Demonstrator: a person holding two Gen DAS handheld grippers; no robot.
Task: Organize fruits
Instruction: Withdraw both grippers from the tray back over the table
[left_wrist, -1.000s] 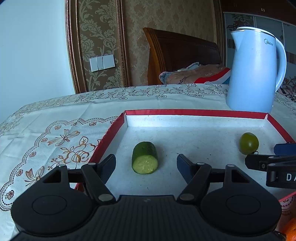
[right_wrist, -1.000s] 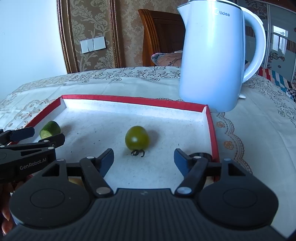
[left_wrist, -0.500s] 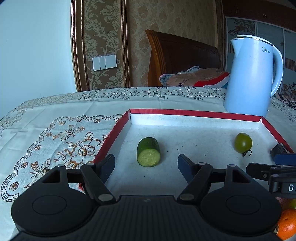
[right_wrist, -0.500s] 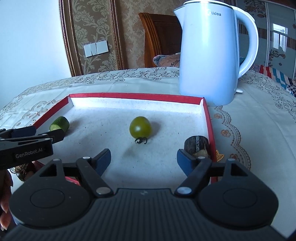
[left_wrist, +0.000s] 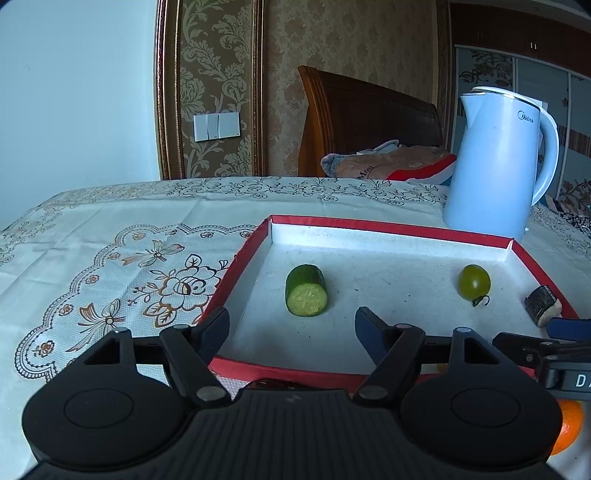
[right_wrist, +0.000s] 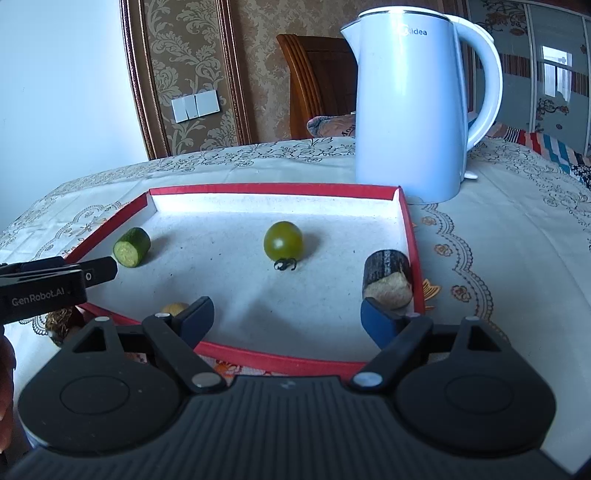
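Floral tablecloth (left_wrist: 110, 266), red-rimmed white tray (right_wrist: 280, 360): both tongs, left gripper (left_wrist: 291, 326) and right gripper (right_wrist: 286, 314), gape empty, right's jaws just widening; round green tomato (right_wrist: 283, 240) might roll if nudged

1. The kettle (right_wrist: 410, 110) is showing the brand "Midea" near its top, at about 1 o'clock in the left wrist view.
2. The left gripper (right_wrist: 79, 275), at 9 o'clock in the right wrist view, is carrying "GenRobot.AI".
3. The cloth (left_wrist: 388, 164) is showing letters like "Mosi".
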